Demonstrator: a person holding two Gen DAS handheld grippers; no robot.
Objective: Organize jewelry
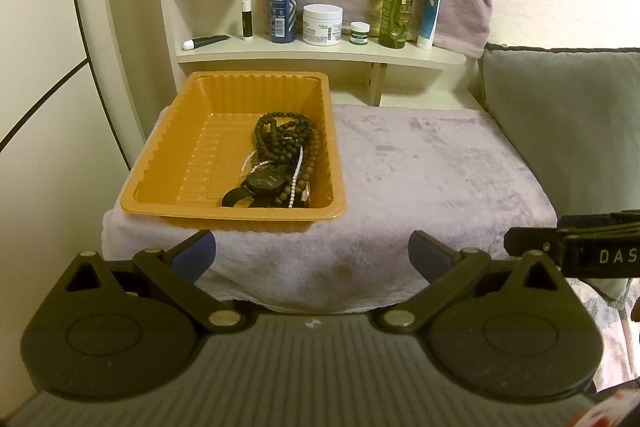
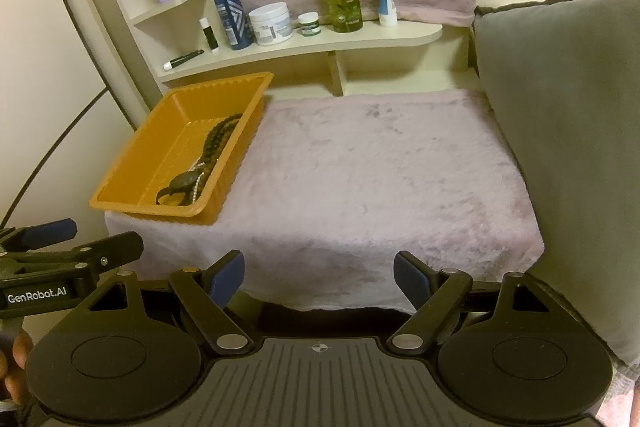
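We hover with both the left gripper point(image 1: 312, 255) and right gripper point(image 2: 319, 277), jaws wide and empty. The jewelry point(image 1: 280, 163) sits tangled in the orange tray point(image 1: 160, 163). Grab carelessly and we'd likely drag the whole knot out.

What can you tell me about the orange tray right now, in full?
The orange tray is a shallow rectangular tub that looks like thin ribbed plastic, with a flat rim. It sits upright on the left of the pale plush cloth, below the shelf. Its right half holds dark bead strands, a pearl strand and a black watch. Neither gripper touches it.
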